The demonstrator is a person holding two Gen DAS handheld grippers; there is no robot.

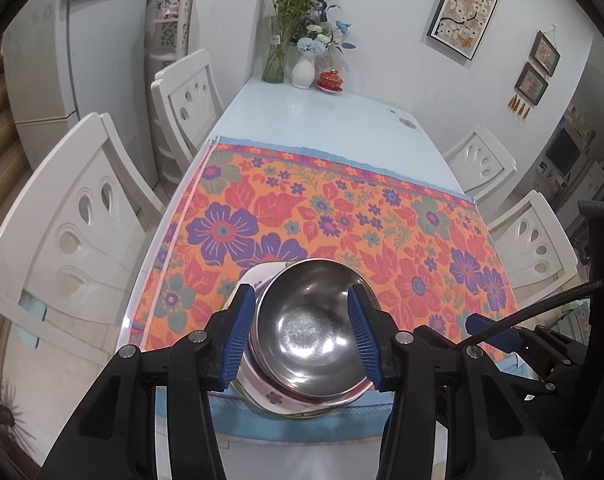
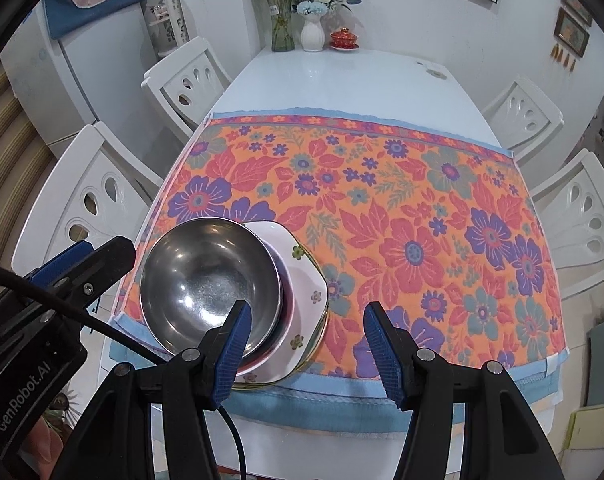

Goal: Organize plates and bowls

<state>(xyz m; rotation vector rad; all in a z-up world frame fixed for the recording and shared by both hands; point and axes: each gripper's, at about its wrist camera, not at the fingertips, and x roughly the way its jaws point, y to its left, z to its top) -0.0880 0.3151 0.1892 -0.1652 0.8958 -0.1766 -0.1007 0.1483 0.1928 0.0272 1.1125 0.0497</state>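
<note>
Left gripper [image 1: 302, 334]: jaws spread to either side of the steel bowl [image 1: 309, 328], pads apparently clear of its rim, nothing pinched.

Right gripper [image 2: 307, 354]: jaws spread and empty, the stack just off its left finger.

Steel bowl: topmost, nested in further bowls, on the flowered plates [image 2: 302, 276] at the near edge of the floral cloth [image 2: 401, 216].

Beyond: no other dishes on the cloth.

Progress, judged: stacking looks complete or nearly so; only withdrawal seems left.

I see a pale surface [image 2: 341, 80] bearing a floral cloth [image 2: 381, 216] mid-frame, vases [image 2: 313, 34] at top, stacked dishes [image 2: 302, 280] lower left.
</note>
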